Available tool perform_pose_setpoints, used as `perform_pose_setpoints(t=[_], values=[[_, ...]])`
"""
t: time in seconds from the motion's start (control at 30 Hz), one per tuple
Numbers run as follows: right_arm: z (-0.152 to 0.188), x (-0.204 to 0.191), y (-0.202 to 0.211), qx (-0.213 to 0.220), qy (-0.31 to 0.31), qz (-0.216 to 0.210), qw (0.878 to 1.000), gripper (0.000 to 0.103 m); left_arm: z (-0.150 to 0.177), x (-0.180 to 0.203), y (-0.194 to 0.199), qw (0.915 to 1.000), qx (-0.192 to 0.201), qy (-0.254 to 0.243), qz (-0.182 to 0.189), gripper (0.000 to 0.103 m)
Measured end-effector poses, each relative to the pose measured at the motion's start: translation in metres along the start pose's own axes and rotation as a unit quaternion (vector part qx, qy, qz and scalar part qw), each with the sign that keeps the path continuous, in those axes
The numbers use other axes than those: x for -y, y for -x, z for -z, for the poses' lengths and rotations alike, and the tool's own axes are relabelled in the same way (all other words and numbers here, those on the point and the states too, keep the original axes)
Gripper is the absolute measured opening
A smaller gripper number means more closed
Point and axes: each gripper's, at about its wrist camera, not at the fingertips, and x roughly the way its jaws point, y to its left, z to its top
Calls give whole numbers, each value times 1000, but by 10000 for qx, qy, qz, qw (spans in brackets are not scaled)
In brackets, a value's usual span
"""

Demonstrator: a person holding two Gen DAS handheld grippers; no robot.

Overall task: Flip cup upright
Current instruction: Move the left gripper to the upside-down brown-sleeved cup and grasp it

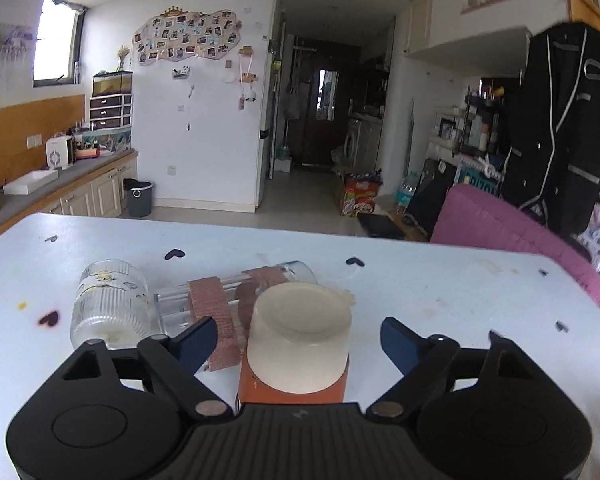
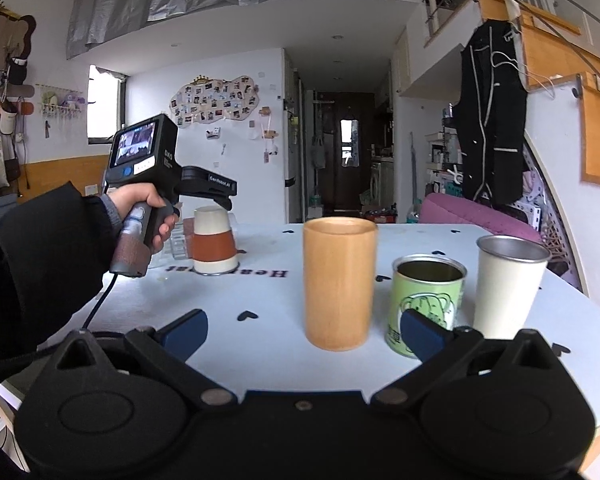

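Left wrist view: cup (image 1: 299,340) is seen upside down at frame centre, straddled by the spread-wide, empty left gripper (image 1: 296,340), so nothing's flipped yet

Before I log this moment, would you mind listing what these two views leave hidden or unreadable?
- Rim of the upside-down cream cup with the orange band: left wrist view, hidden behind the left claw body.
- Lying clear glass with brown tape: its near end is covered by that cup and a claw finger.
- Base of the green printed tin: right wrist view, behind a finger of the right claw.
- Table lettering: partly blocked by the wooden cylinder cup.
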Motion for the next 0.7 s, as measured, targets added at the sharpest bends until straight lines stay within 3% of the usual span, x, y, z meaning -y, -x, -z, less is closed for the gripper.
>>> perform_pose_setpoints(t=[0.1, 0.23, 0.27, 0.47, 0.7], values=[[2, 2, -1, -15, -31, -17, 10000, 103, 4, 9, -9, 9994, -132, -324, -46, 81], [2, 2, -1, -23, -14, -49, 10000, 103, 11, 19, -18, 9961, -258, -789, -311, 65], [2, 2, -1, -25, -14, -53, 10000, 103, 13, 20, -17, 9951, -221, -902, -346, 65], [1, 2, -1, -22, -13, -56, 10000, 103, 17, 14, 2, 9938, -392, -1034, -72, 65], [-1, -4, 0, 27, 28, -124, 9999, 103, 41, 9, 55, 9878, -579, -1398, 371, 65]])
